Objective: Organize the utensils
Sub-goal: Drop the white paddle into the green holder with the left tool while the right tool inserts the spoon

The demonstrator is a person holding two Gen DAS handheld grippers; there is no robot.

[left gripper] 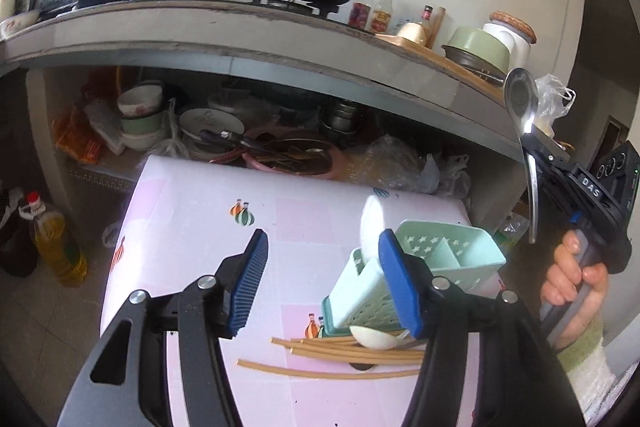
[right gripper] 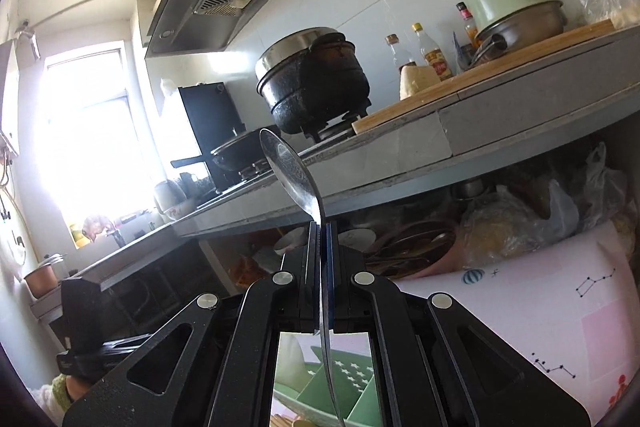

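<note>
Both grippers are in view. Left gripper (left gripper: 324,281) points downward at the pink table (left gripper: 200,219), its blue-padded jaws standing well apart with nothing between them. No earlier picture is at hand to compare. Just ahead of its right-hand pad (left gripper: 394,279), and partly hidden behind it, stands the mint green utensil caddy (left gripper: 440,259), tilted, its divided compartments open toward the upper right. A white ceramic spoon (left gripper: 372,227) stands in the caddy's near compartment, bowl upward. Below that pad, at the caddy's foot, a second white spoon (left gripper: 374,338) lies on a loose spread of bamboo chopsticks (left gripper: 340,355), whose long axes run roughly crosswise to the gripper's line.

Right gripper (right gripper: 321,247) is clamped tight on a metal spoon (right gripper: 292,167). The spoon's long axis runs close to upright: its bowl rises above the fingertips and leans a little to the left, while the handle passes down between the closed jaws and out below them, over the caddy (right gripper: 344,379) seen under the gripper. From the left wrist view, this spoon (left gripper: 520,99) stands up and to the right of the left gripper, well apart from it, with a hand (left gripper: 576,279) wrapped round the right gripper's grip, sleeve cuff below.
</note>
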